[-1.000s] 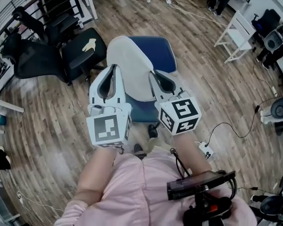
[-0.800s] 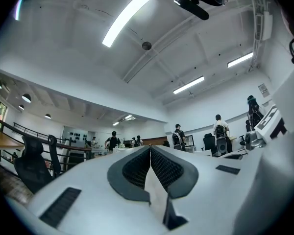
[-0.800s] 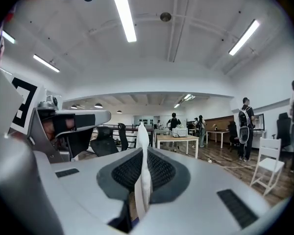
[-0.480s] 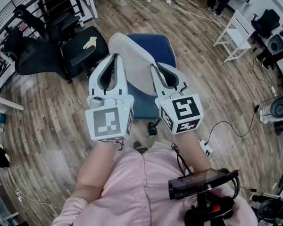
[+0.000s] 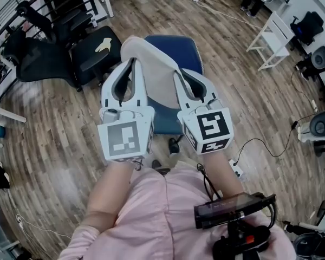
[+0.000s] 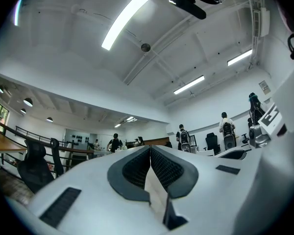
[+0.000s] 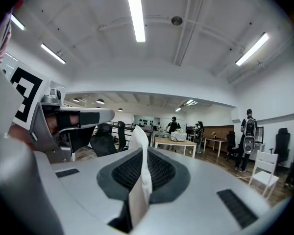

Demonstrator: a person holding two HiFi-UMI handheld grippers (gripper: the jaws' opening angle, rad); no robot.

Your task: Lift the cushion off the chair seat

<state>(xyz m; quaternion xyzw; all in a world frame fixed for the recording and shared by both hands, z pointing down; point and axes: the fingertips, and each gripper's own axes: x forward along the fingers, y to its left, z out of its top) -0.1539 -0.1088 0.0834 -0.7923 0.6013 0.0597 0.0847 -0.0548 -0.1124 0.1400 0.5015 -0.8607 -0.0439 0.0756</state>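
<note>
The room has a brown wood floor (image 5: 249,107). A black chair (image 5: 92,53) stands on the left, and a small white table (image 5: 271,39) stands far off on the right. A thin black wire (image 5: 265,145) lies on the floor.

In the middle is a blue chair seat (image 5: 187,53). The pale gray cushion (image 5: 154,77) is over the seat, between the two grippers. It tips up on its side and sticks out a bit past the seat's left edge. I cannot tell if its far end touches the seat.

The left gripper (image 5: 132,64) pinches the left edge of the cushion. In the left gripper view, its two jaws are pressed together with a thin bit of cushion between them. The right gripper (image 5: 180,76) pinches the right edge, and the cushion pokes up between its closed jaws.

The person holding the grippers wears a pink shirt (image 5: 157,215).
</note>
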